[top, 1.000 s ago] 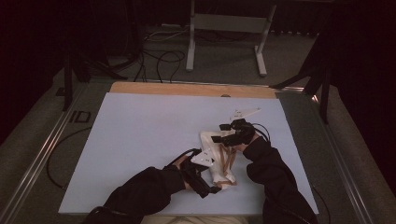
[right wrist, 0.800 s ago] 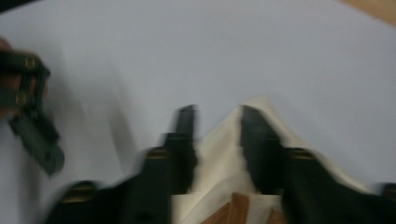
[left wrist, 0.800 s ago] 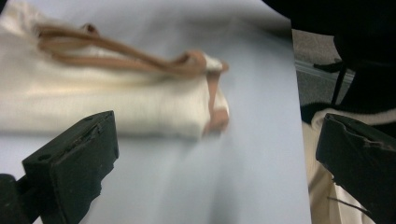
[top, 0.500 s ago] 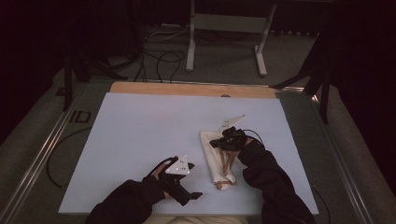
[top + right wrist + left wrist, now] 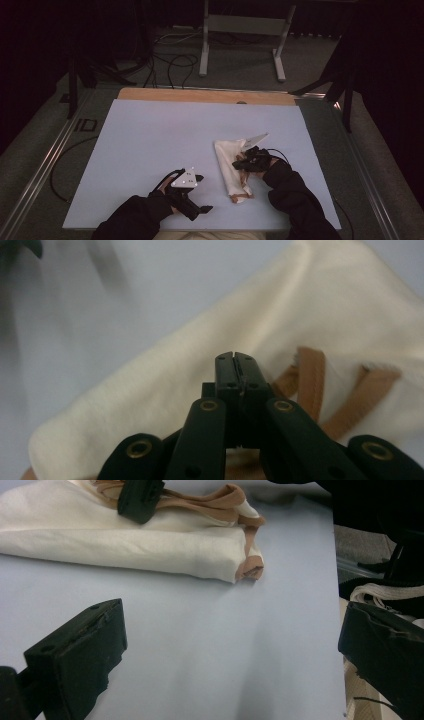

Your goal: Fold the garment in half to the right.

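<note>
Table (image 5: 150,150): pale blue surface, broad open room left of centre and toward the far edge. Folded cream cloth bag (image 5: 229,165) with tan straps lies right of centre, its near end close to the front edge. Right gripper (image 5: 241,163) rests on it, jaws pressed together. Left gripper (image 5: 197,200), jaws apart, holds nothing near the front edge.

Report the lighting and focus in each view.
High view: dim, dark surroundings, the table evenly lit. Left gripper view: bright and sharp on the folded cream cloth. Right gripper view: right gripper sharp, cloth behind soft, the upper left corner blurred and shadowed.
</note>
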A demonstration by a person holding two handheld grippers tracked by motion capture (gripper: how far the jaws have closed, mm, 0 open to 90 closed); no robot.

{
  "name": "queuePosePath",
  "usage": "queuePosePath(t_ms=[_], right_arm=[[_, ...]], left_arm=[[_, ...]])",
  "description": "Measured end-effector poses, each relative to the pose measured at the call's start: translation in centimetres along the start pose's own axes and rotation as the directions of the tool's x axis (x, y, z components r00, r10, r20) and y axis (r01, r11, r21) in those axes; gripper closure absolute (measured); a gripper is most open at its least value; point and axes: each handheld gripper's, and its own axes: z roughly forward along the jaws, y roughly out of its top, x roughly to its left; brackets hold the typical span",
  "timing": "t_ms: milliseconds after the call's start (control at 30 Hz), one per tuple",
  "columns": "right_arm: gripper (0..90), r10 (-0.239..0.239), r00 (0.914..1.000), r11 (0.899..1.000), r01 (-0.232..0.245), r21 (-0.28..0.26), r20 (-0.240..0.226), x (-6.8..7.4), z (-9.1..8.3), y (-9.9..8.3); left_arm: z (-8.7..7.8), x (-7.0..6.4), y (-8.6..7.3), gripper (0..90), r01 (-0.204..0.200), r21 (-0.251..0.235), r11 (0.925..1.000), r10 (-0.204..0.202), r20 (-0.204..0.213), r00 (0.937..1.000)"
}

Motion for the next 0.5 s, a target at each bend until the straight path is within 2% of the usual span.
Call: queuePosePath(t_ms=[33, 500], right_arm=[[90.0, -0.006, 1.0000, 1.000, 0.006, -0.005, 0.005, -0.1, -0.2, -0.3], [90.0, 0.085, 0.9939, 0.996, -0.084, -0.013, 0.071, -1.3, -2.5, -4.0]], left_arm=[[0.0, 0.0, 0.0, 0.2, -0.001, 0.001, 1.0000, 0.001, -0.002, 1.0000], [-0.4, 0.2, -0.1, 0.3, -0.005, -0.012, 0.9999, 0.004, -0.019, 0.9998]])
